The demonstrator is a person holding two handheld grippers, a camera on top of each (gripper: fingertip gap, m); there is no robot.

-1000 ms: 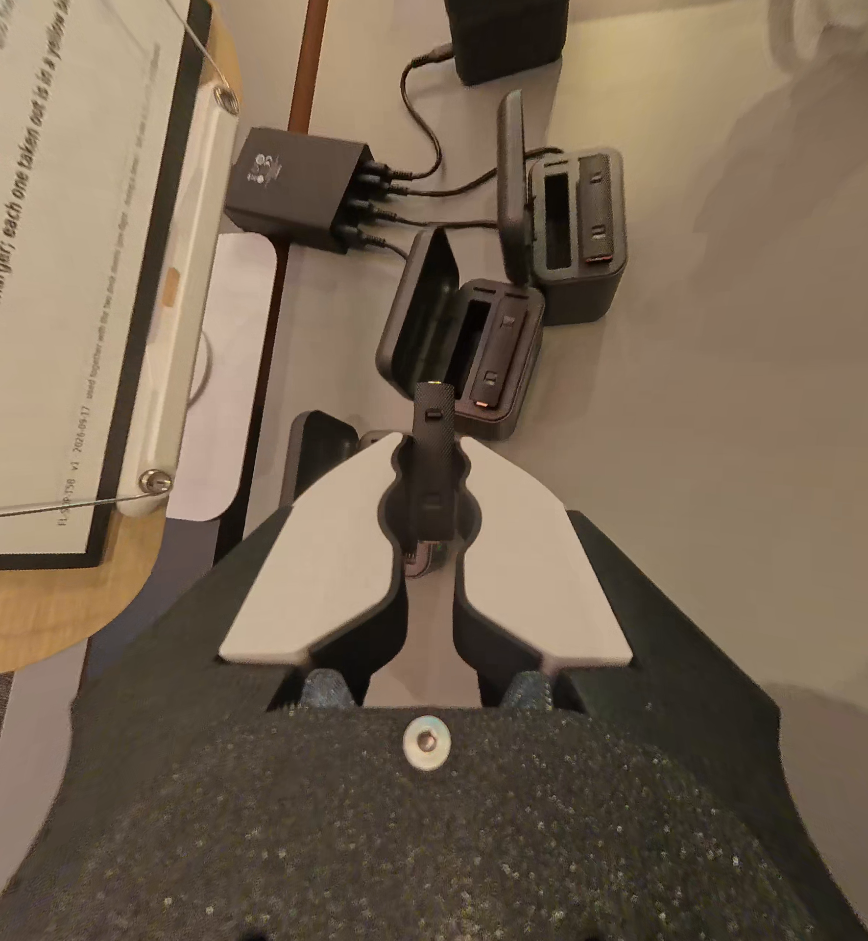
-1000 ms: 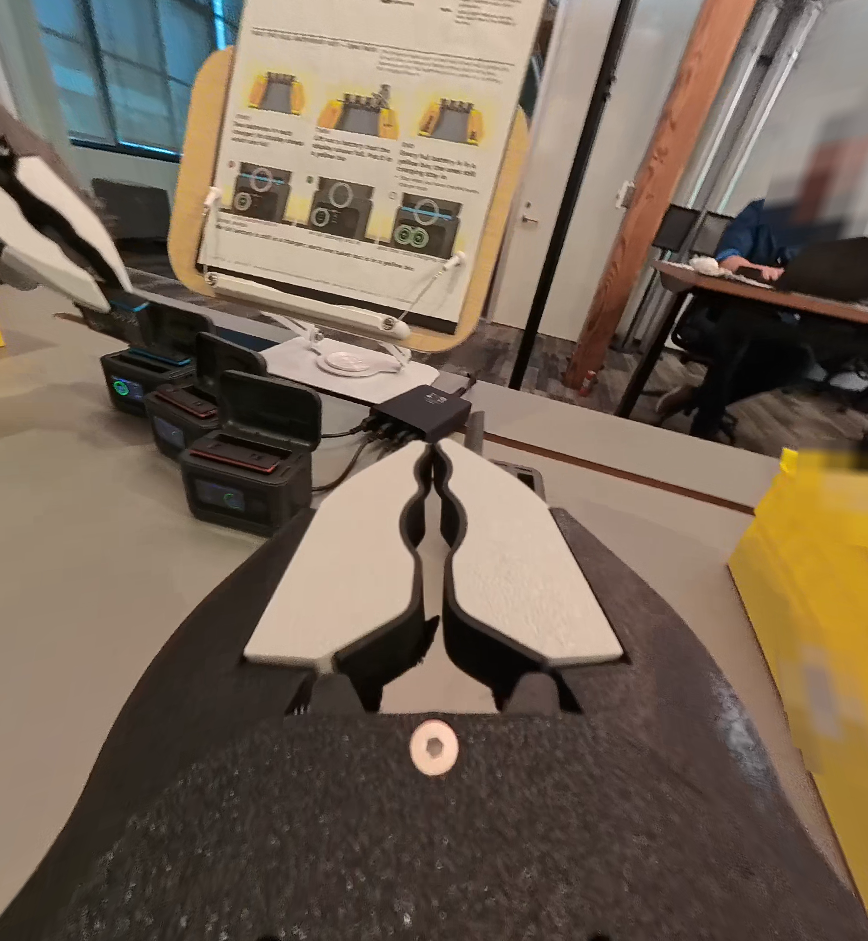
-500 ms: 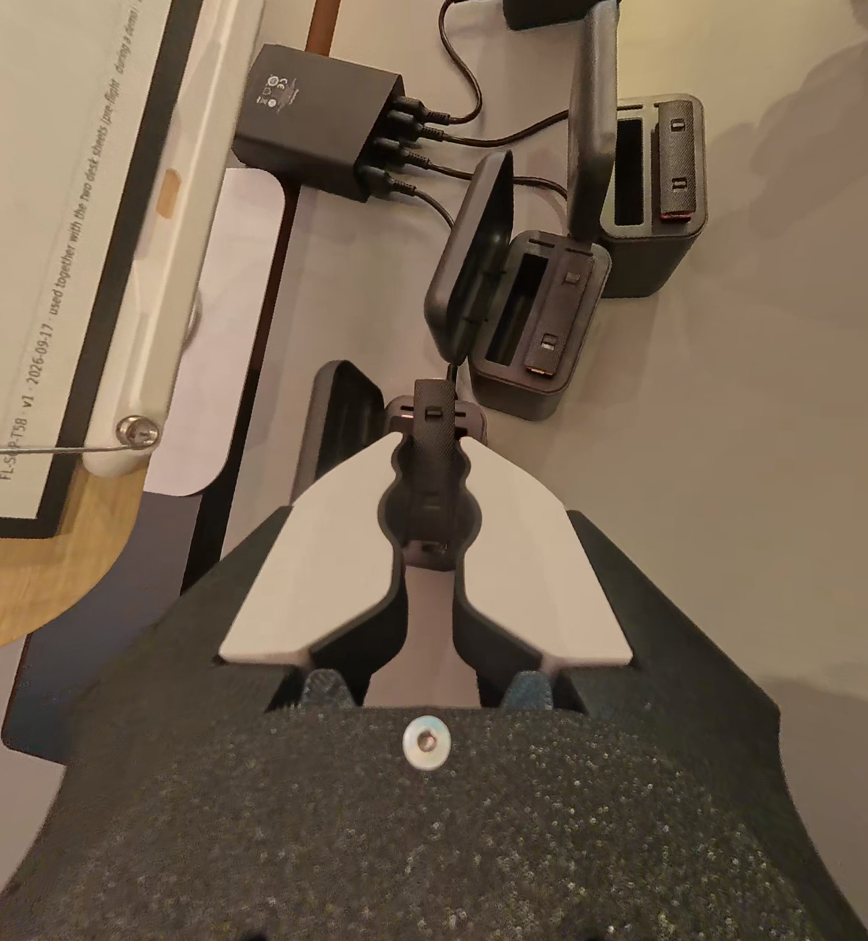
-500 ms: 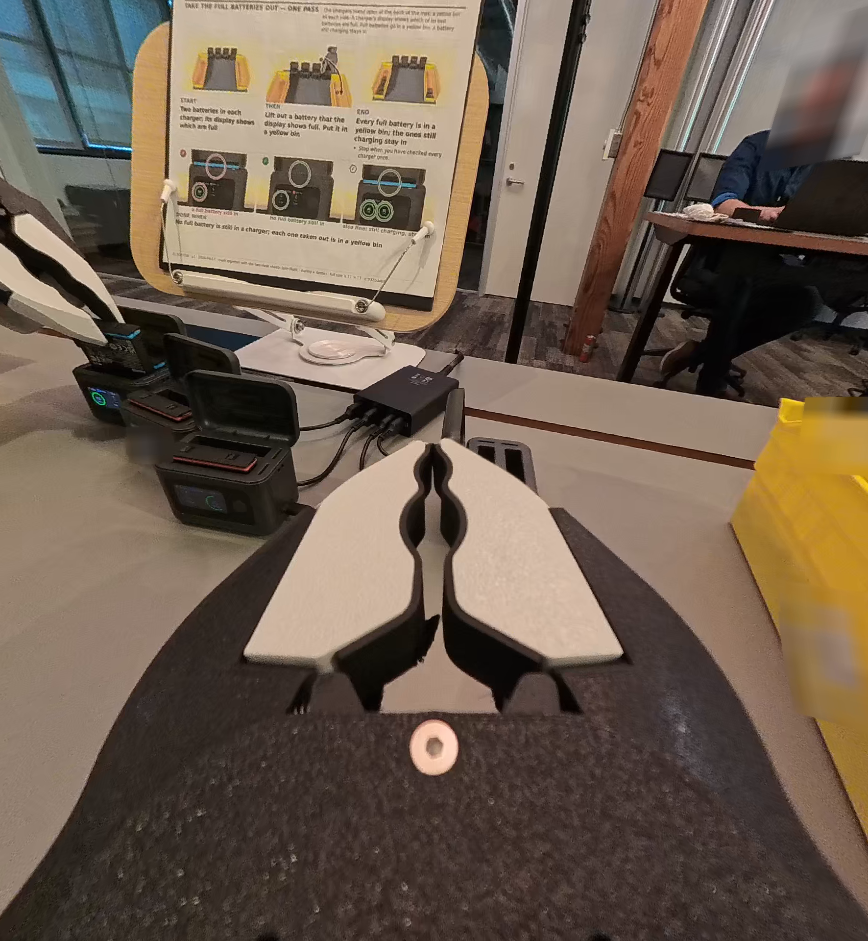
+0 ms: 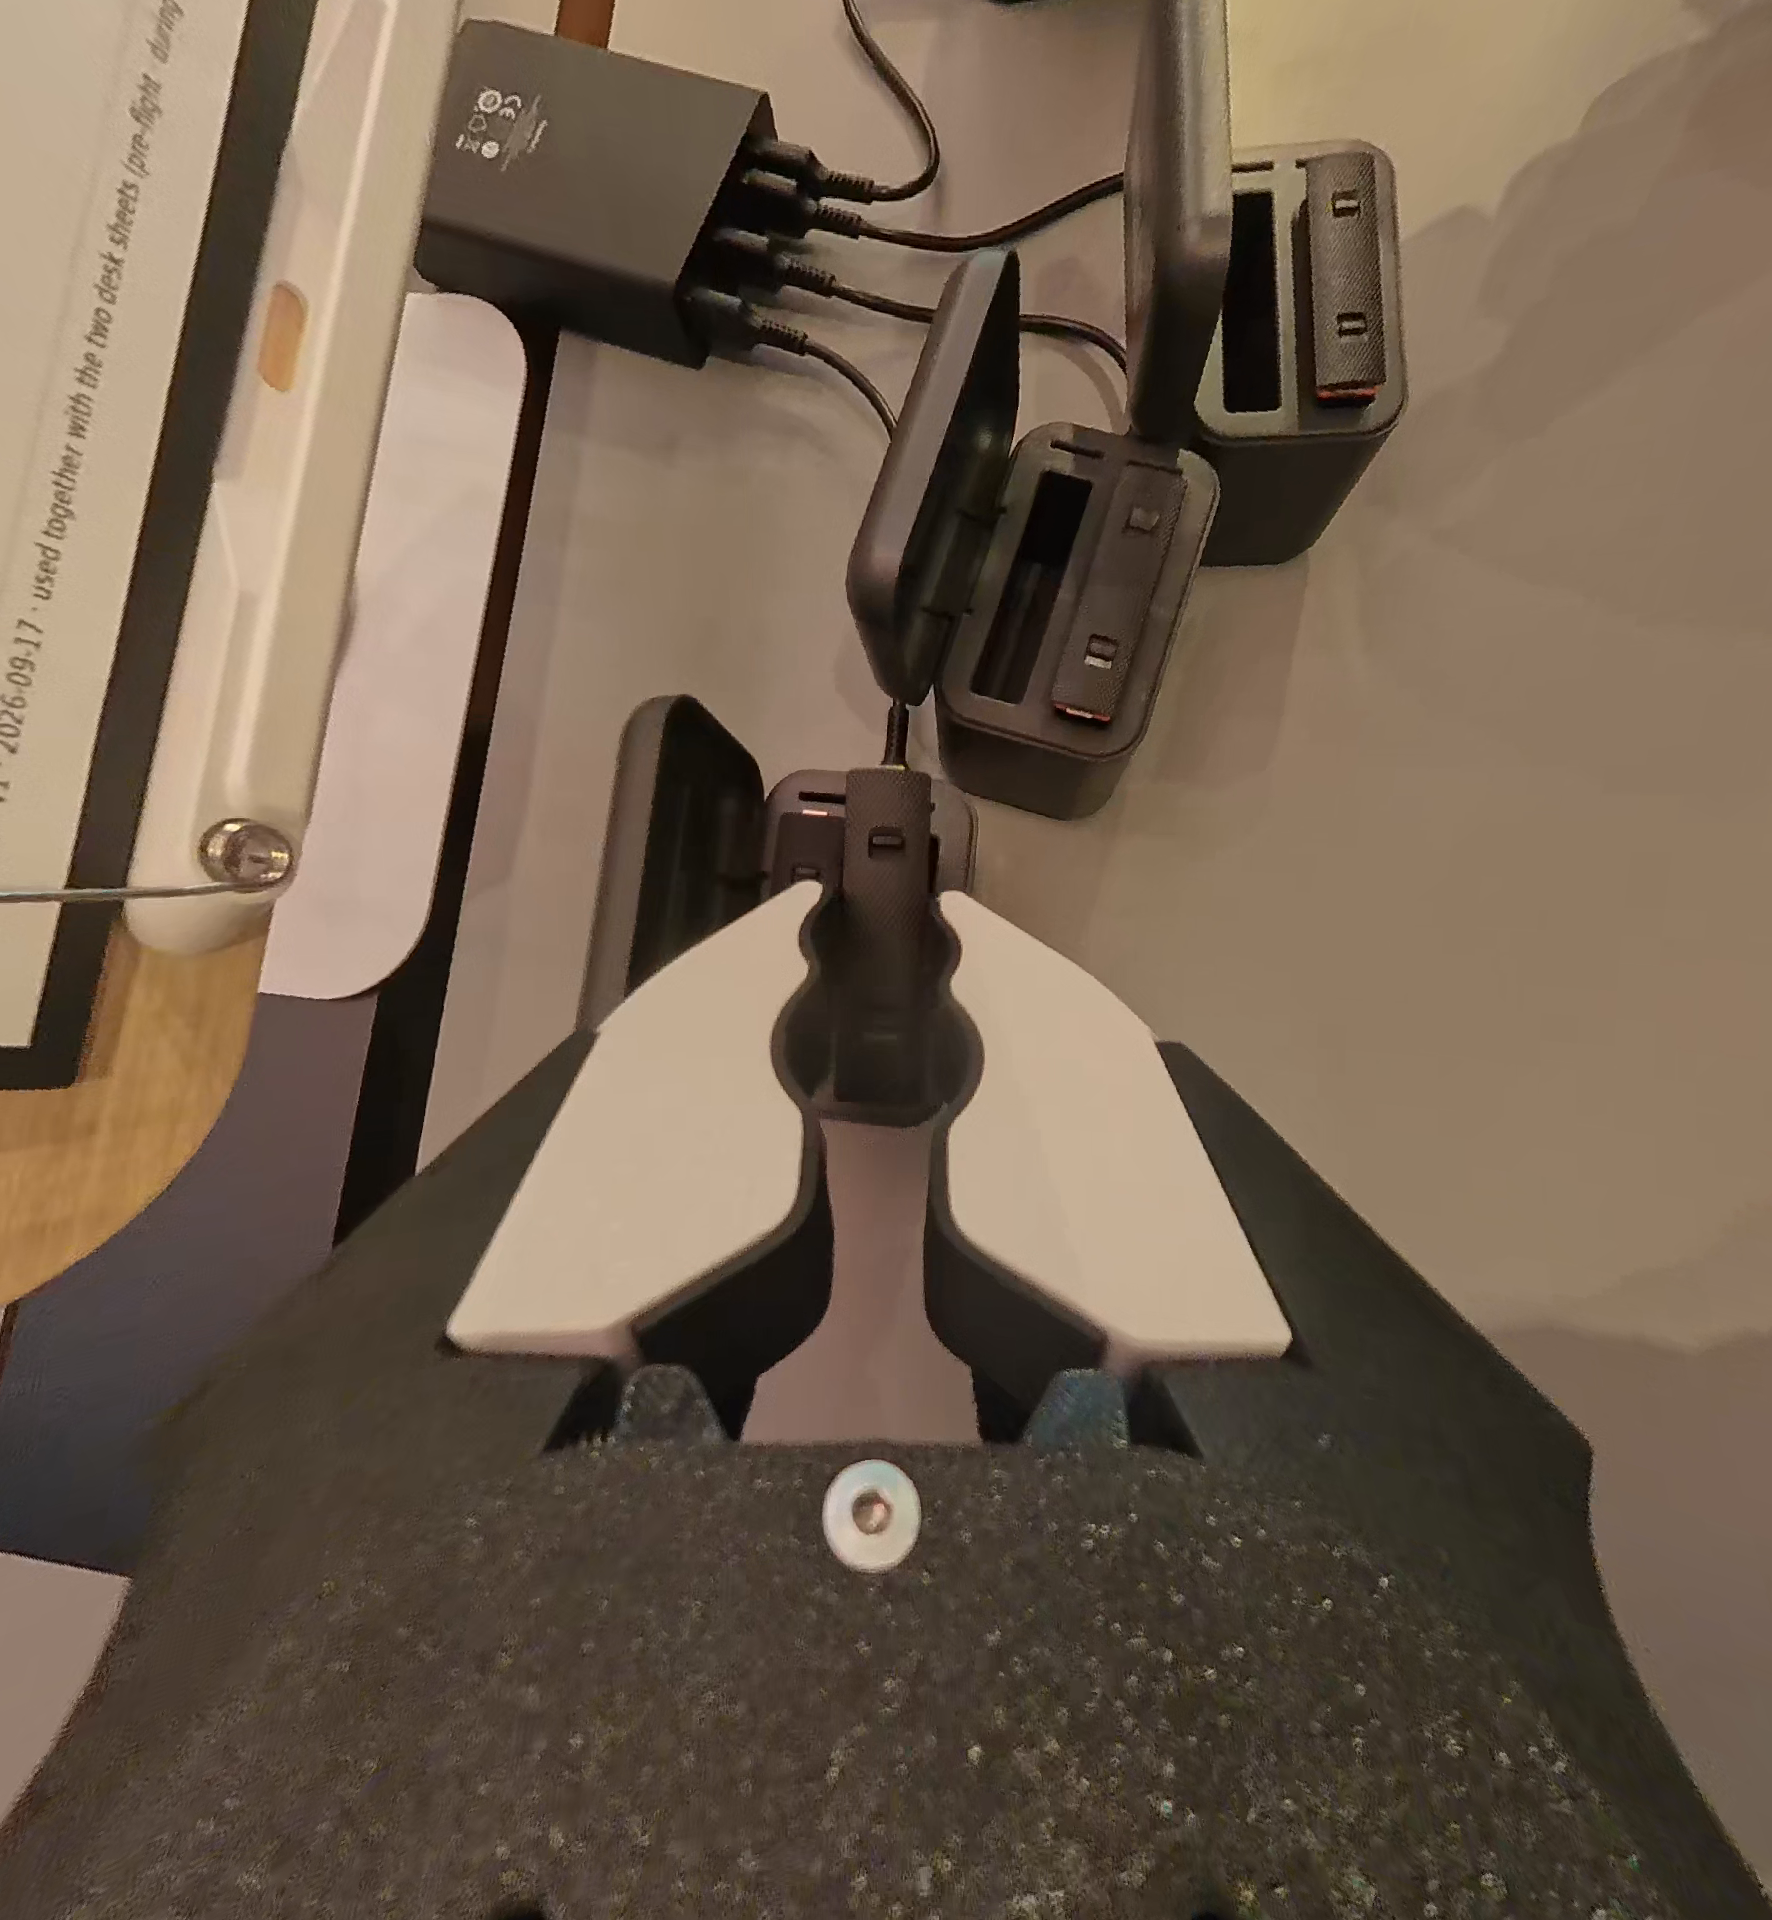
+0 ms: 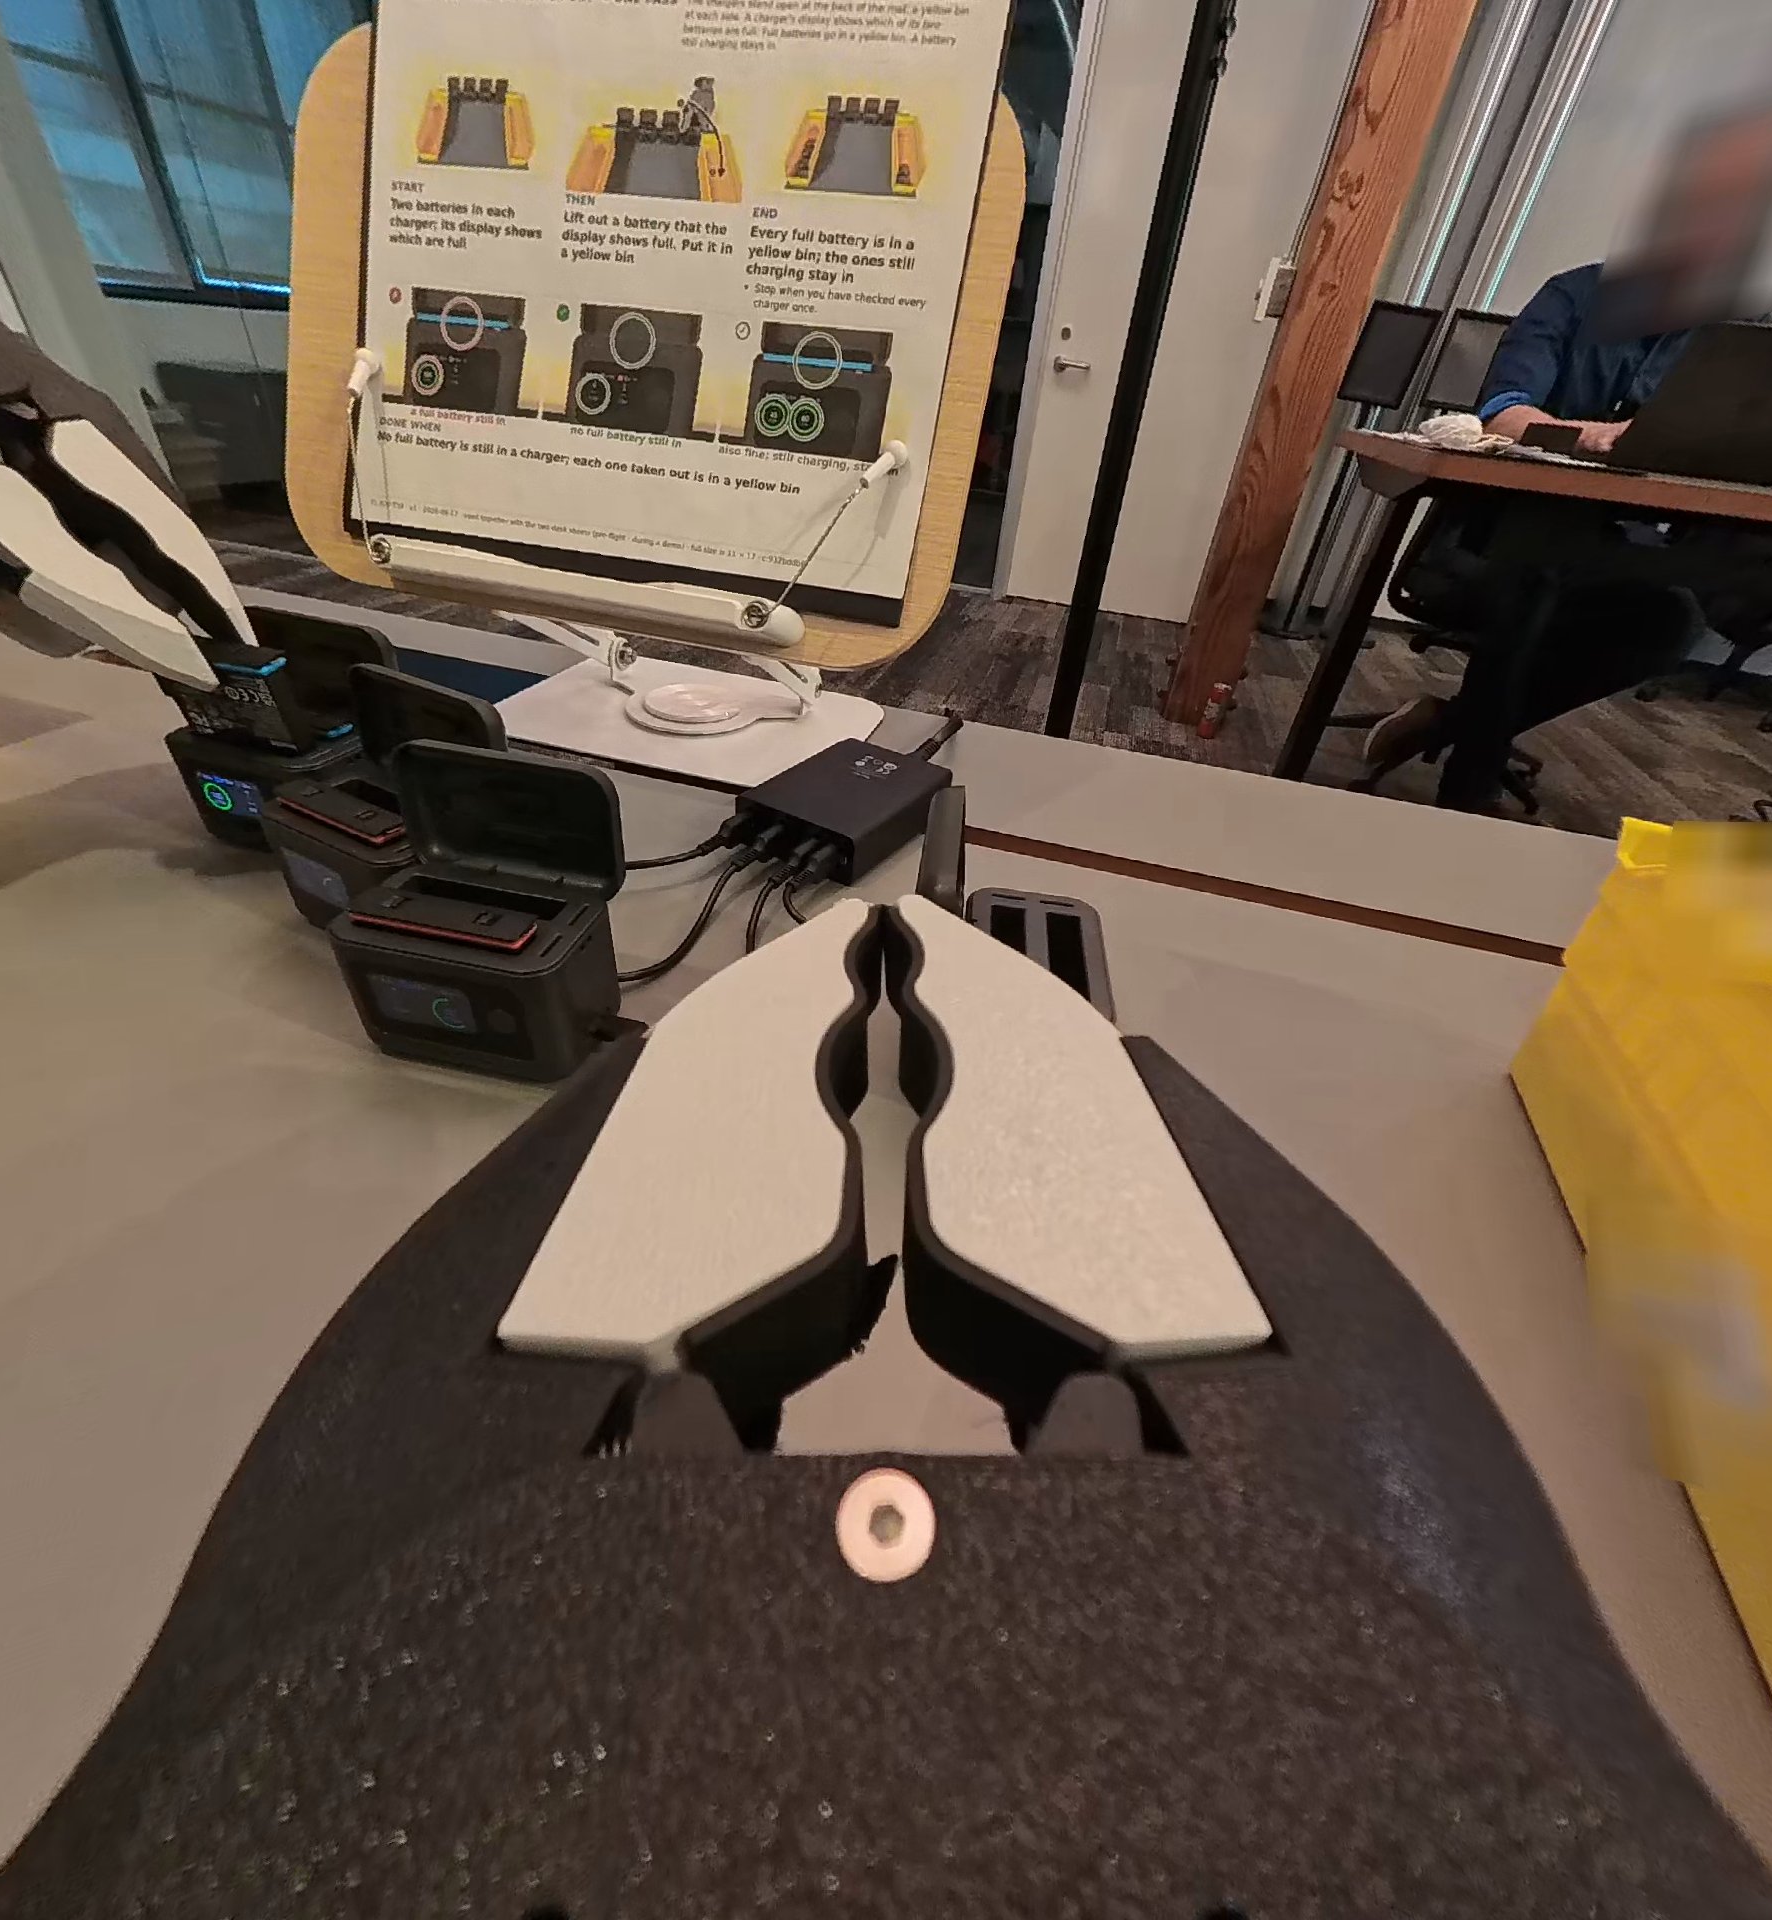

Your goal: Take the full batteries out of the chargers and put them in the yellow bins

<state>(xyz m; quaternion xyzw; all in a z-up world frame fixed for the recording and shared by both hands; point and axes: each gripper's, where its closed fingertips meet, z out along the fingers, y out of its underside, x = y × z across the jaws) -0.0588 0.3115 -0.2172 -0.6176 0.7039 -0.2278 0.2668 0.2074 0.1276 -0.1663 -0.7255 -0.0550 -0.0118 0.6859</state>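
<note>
We see the left gripper (image 5: 882, 914) clamped on a black battery (image 5: 887, 883) at frame centre, directly over the nearest charger (image 5: 809, 821), whose lid stands open; in the right wrist view the same gripper (image 6: 227, 649) sits at the left edge with the battery's (image 6: 238, 696) lower end at that charger's (image 6: 227, 790) top, though we cannot tell whether it is clear of the slot. 2 more open chargers (image 5: 1069, 613) (image 5: 1308, 281) line up toward the upper right, each with 1 battery in and 1 slot empty. Cables run to a black hub (image 5: 591, 208) at upper left. The right gripper (image 6: 882, 920) hangs closed on nothing at centre, with a yellow bin (image 6: 1713, 1143) along the right edge.
</note>
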